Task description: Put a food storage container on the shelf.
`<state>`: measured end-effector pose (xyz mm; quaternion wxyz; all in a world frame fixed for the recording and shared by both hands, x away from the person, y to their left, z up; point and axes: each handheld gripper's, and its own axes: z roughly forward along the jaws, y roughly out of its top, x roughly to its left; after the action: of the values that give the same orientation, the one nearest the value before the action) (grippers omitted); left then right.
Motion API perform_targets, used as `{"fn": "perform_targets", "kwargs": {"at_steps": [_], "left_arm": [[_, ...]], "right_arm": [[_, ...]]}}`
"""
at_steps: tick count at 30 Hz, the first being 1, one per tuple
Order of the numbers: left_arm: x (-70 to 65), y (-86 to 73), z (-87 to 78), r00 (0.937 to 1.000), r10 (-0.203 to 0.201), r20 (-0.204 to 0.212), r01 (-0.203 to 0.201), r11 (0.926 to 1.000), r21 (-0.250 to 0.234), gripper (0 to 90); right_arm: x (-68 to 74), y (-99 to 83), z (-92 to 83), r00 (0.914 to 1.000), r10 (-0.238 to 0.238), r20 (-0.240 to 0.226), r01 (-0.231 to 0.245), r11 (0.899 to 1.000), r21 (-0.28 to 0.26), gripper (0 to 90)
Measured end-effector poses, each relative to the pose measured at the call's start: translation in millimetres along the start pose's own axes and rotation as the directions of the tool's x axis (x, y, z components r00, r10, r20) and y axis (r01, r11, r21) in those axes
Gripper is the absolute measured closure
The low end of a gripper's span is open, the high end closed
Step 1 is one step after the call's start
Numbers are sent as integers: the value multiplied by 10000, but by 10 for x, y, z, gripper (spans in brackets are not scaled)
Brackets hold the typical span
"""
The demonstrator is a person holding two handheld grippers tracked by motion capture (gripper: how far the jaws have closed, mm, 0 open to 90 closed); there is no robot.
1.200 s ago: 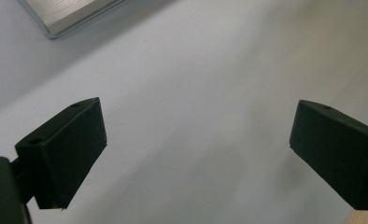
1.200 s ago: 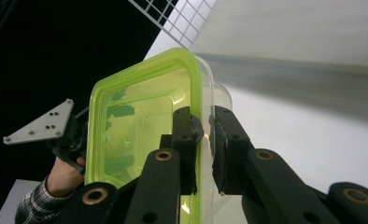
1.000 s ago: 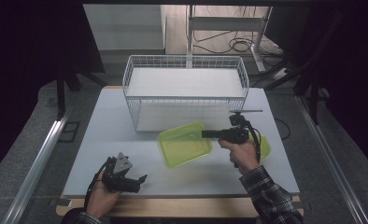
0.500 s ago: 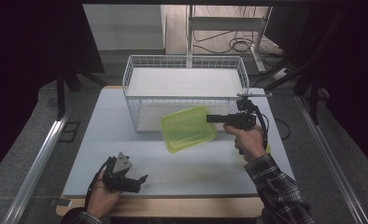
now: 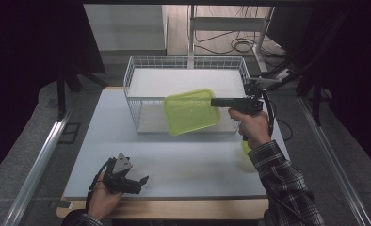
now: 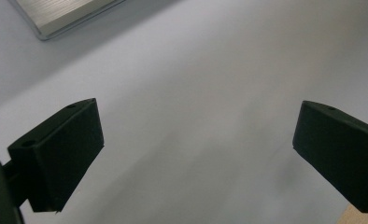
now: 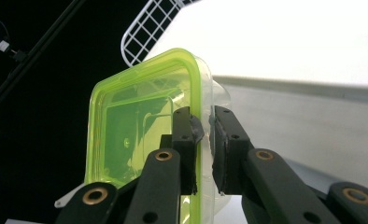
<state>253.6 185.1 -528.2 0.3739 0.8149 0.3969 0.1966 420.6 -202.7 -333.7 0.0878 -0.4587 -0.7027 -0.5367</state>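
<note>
The right gripper (image 5: 215, 101) has lifted the green container (image 5: 191, 111) off the table (image 5: 183, 165) to the wire basket (image 5: 139, 75).

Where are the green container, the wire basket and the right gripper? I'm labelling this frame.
green container (image 5: 189, 112): high view, its flat face.
wire basket (image 5: 137, 74): high view, left rim.
right gripper (image 7: 203, 135): right gripper view, between its jaws.

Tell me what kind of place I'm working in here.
Probably a lab or recording workstation, not a kitchen: a plain white table ringed by dark curtains, loose cables on the floor behind it, and a metal frame alongside. The white wire basket and green container look like staged props.
</note>
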Motion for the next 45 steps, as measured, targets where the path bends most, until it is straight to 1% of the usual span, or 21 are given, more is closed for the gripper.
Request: {"fn": "perform_targets", "kwargs": {"at_steps": [7, 11, 15, 21, 23, 26, 32, 36, 41, 45], "left_arm": [[-1, 0, 4, 10000, 13, 13, -13, 10000, 20, 12], [-1, 0, 4, 10000, 20, 5, -20, 10000, 16, 12], [1, 0, -1, 10000, 2, 8, -2, 10000, -7, 10], [-3, 1, 3, 10000, 20, 29, -20, 10000, 9, 10], [-2, 1, 3, 10000, 64, 8, -64, 10000, 20, 9], [-3, 0, 4, 10000, 22, 34, -22, 10000, -1, 10], [-4, 1, 6, 10000, 78, 47, -78, 10000, 34, 9], [-6, 1, 9, 9999, 96, 78, -97, 9999, 63, 10], [-10, 2, 9, 9999, 127, 86, -127, 9999, 71, 10], [-11, 2, 8, 9998, 136, 110, -137, 9999, 48, 10]], "right_arm": [[28, 186, 19, 9999, -7, 159, 11, 9997, -247, 798], [20, 276, 55, 9996, 20, 282, -9, 9992, -400, 798], [8, 340, 101, 9991, -53, 432, 68, 9993, -369, 797], [-16, 454, 136, 9980, 144, 619, -101, 9975, -702, 797], [-28, 499, 153, 9972, 138, 742, -82, 9971, -756, 798], [-42, 542, 185, 9961, 201, 853, -132, 9967, -807, 797], [-94, 621, 257, 9927, 448, 1119, -334, 9943, -1016, 798], [-98, 668, 303, 9908, 555, 1236, -413, 9926, -1145, 797], [-113, 730, 371, 9867, 754, 1443, -560, 9894, -1338, 797], [-137, 750, 422, 9823, 813, 1689, -583, 9889, -1370, 796]]}}
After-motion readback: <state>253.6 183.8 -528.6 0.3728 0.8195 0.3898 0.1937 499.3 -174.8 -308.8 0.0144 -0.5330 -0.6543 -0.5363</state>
